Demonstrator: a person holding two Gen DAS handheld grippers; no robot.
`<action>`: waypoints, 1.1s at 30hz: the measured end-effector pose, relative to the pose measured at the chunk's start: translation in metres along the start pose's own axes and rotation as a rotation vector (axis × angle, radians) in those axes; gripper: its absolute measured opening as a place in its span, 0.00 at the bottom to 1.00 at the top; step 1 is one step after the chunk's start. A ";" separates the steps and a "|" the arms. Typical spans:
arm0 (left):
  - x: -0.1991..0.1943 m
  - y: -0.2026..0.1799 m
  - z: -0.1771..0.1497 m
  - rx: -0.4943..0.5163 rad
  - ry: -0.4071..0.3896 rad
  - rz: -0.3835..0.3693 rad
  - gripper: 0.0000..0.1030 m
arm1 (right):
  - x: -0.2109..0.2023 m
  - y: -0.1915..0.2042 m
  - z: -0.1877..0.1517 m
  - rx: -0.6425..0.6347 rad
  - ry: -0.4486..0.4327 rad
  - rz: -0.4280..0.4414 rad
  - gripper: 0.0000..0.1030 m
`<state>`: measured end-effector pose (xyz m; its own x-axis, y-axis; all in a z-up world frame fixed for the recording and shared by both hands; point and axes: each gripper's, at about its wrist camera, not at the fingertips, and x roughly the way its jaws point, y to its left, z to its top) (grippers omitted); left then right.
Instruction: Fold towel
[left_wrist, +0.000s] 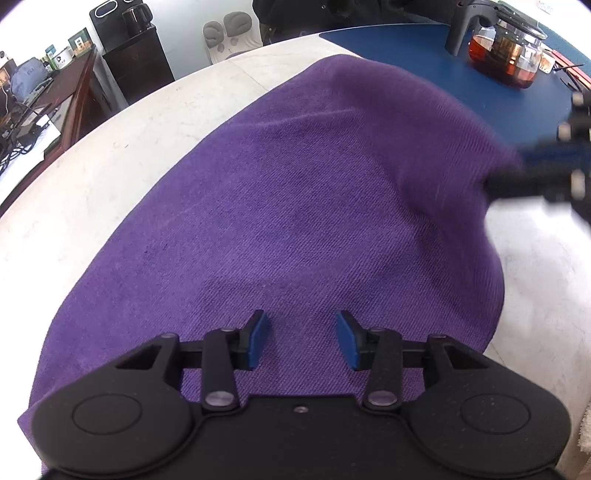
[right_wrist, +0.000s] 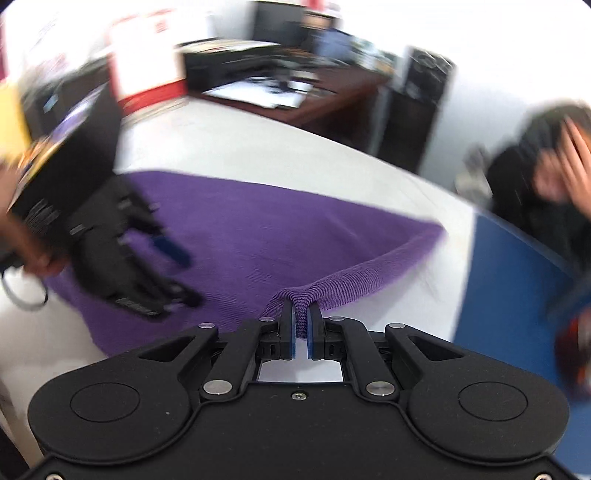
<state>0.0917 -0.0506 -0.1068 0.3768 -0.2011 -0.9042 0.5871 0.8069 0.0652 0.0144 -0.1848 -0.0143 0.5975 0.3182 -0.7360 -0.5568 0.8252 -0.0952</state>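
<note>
A purple towel (left_wrist: 295, 206) lies spread on the white table (left_wrist: 110, 184). My left gripper (left_wrist: 303, 339) hovers over the towel's near part, its blue pads apart with only flat cloth beneath them. My right gripper (right_wrist: 301, 325) is shut on the towel's edge (right_wrist: 354, 284), a ridge of cloth pinched between its pads and lifted off the table. In the left wrist view the right gripper (left_wrist: 543, 177) shows blurred at the towel's right side, pulling the cloth up there. In the right wrist view the left gripper (right_wrist: 147, 266) shows blurred over the towel (right_wrist: 240, 236).
A blue mat (left_wrist: 461, 81) covers the table's far right, with a glass teapot (left_wrist: 509, 51) of dark tea on it. A person in dark clothes (right_wrist: 546, 192) sits beyond the table. Desks and a dark cabinet (left_wrist: 125, 55) stand behind. A white cloth (left_wrist: 585, 424) peeks in at the right.
</note>
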 end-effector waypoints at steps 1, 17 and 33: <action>0.000 0.002 -0.001 -0.007 -0.002 -0.009 0.39 | 0.002 0.005 0.000 -0.008 0.001 0.016 0.07; 0.001 0.011 -0.002 0.027 -0.007 -0.060 0.43 | -0.015 -0.038 -0.028 0.374 -0.077 0.230 0.50; 0.000 0.012 -0.004 0.028 -0.017 -0.067 0.43 | 0.056 -0.068 -0.057 0.831 0.146 0.157 0.20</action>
<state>0.0964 -0.0388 -0.1078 0.3480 -0.2634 -0.8997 0.6313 0.7753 0.0172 0.0524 -0.2497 -0.0876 0.4365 0.4416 -0.7839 0.0109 0.8686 0.4954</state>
